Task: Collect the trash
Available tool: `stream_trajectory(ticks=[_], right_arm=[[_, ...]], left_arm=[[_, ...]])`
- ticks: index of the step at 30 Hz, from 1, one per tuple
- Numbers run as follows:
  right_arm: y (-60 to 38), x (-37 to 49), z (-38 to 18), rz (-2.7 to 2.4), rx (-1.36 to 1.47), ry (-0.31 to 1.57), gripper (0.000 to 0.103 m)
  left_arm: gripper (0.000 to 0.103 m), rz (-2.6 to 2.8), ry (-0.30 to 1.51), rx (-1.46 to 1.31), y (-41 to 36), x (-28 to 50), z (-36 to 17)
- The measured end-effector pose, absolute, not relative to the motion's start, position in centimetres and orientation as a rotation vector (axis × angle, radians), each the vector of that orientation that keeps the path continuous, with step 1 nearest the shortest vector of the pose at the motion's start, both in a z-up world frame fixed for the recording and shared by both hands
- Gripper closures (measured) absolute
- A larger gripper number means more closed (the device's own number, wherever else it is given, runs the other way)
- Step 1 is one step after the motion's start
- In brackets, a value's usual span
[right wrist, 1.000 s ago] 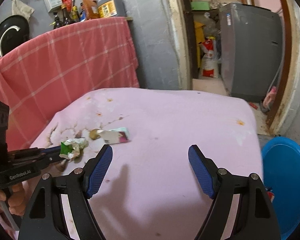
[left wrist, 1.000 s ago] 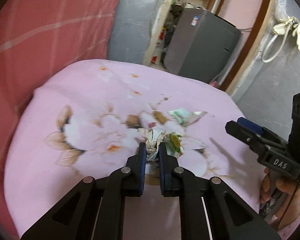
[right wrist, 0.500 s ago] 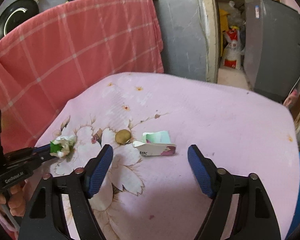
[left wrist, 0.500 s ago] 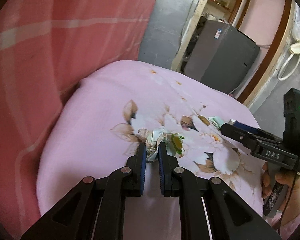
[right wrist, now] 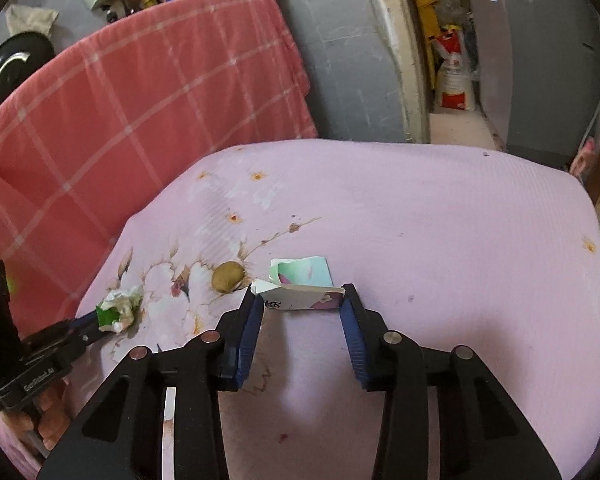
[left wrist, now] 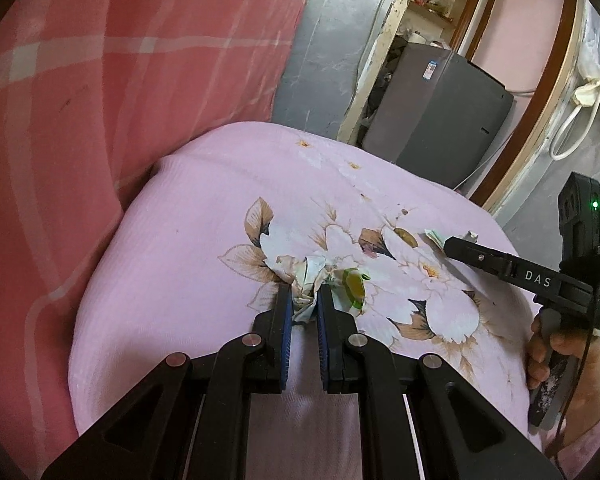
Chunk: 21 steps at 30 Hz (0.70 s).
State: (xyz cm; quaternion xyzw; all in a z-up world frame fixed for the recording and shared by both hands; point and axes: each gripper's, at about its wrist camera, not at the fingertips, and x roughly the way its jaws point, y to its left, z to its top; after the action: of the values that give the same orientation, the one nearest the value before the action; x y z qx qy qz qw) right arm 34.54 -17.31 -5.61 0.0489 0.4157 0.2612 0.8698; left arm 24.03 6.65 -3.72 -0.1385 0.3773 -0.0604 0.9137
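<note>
Between the blue pads of the right hand-held gripper (right wrist: 302, 300) lies a small flattened cardboard carton with a pale green torn flap (right wrist: 300, 286), flat on the pink floral bedsheet (right wrist: 440, 240). The jaws have just been closing and now stand at the carton's two short ends, touching or very nearly so; I cannot tell whether they press yet. The carton looks light and thin-walled, likely to buckle if squeezed hard, so a hold across its folded body, not the loose flap, seems safest.

The left hand-held gripper (left wrist: 303, 304) is clenched on a crumpled wad of white and green wrapper paper (left wrist: 308, 284), soft, springy and nearly weightless; it hangs just over the sheet.

A small brown round scrap (right wrist: 227, 276) lies just beside the carton's left end, close enough that the left pad might nudge it. The sheet is soft and may bunch under the pads. Room is wide open to the right and ahead; a red checked cloth (right wrist: 140, 100) borders the left, and the sheet's rounded far edge falls away.
</note>
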Motion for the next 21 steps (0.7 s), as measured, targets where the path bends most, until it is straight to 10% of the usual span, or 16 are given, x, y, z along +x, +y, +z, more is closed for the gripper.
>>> stream_trajectory(ticks=[21], right_arm=[[-19.5,29.3,-4.4,0.490,0.044,0.728,0.066]], left_arm=[[0.094,-0.194,0.771,-0.230,4.9,23.5,-3.0]])
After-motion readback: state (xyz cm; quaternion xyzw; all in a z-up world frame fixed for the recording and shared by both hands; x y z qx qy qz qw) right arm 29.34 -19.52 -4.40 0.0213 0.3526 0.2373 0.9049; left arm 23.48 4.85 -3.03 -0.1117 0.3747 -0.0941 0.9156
